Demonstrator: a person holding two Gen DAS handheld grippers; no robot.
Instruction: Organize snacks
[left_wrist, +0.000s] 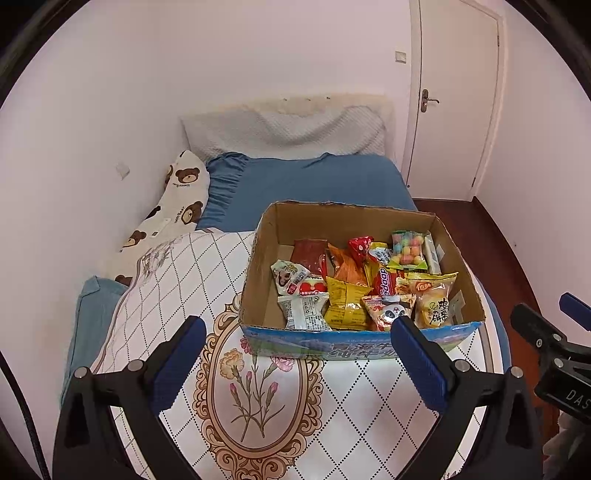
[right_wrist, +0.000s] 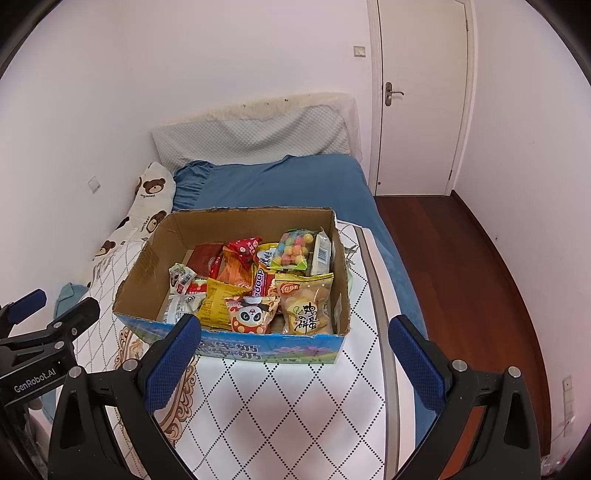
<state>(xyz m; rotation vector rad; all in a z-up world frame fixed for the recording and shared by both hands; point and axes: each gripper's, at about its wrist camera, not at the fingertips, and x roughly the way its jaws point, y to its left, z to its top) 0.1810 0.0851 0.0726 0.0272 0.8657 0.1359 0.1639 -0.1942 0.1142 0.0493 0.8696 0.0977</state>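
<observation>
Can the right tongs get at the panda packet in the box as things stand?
Probably yes. The right tongs are open and empty, the box has no lid, and the panda packet lies on top near the front wall, uncovered.

The room has plain white walls (left_wrist: 258, 48) and a shut white door (right_wrist: 421, 96) with a metal handle (right_wrist: 391, 94). A bed (left_wrist: 314, 181) with a blue sheet sits in the corner. The floor (right_wrist: 461, 258) is dark red wood.
</observation>
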